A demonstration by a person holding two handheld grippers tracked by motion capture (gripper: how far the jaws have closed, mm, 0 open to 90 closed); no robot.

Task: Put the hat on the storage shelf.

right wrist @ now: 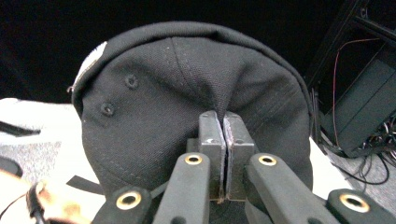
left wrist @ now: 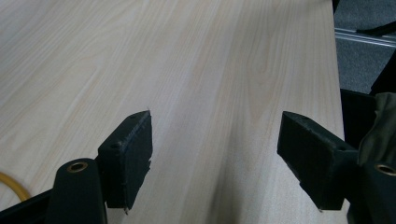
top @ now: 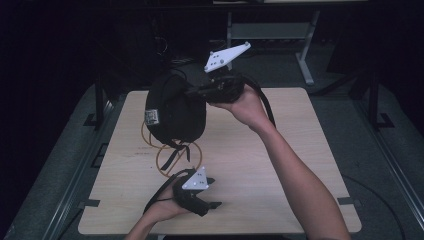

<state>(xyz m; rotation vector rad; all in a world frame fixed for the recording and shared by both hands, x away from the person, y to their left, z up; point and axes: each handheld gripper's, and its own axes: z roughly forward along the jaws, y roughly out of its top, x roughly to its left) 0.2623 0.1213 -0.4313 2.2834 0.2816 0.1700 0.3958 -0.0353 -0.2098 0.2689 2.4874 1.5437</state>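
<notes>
A black cap point(top: 175, 107) hangs above the far left part of the wooden table point(top: 280, 165), held up in the air. My right gripper point(top: 200, 91) is shut on its fabric; in the right gripper view the two jaws pinch a fold of the cap point(right wrist: 177, 93) at my right gripper point(right wrist: 223, 123). A small label point(top: 151, 117) shows on the cap's side and a black strap point(top: 176, 152) dangles below it. My left gripper point(top: 216, 204) rests low near the table's front edge, open, with bare wood between the jaws at my left gripper point(left wrist: 215, 144).
A yellow cable point(top: 167, 155) loops on the table under the cap, its end also at the yellow cable point(left wrist: 11, 184). A grey desk frame point(top: 280, 30) stands behind the table. Dark floor and metal rails point(top: 385, 150) run along both sides.
</notes>
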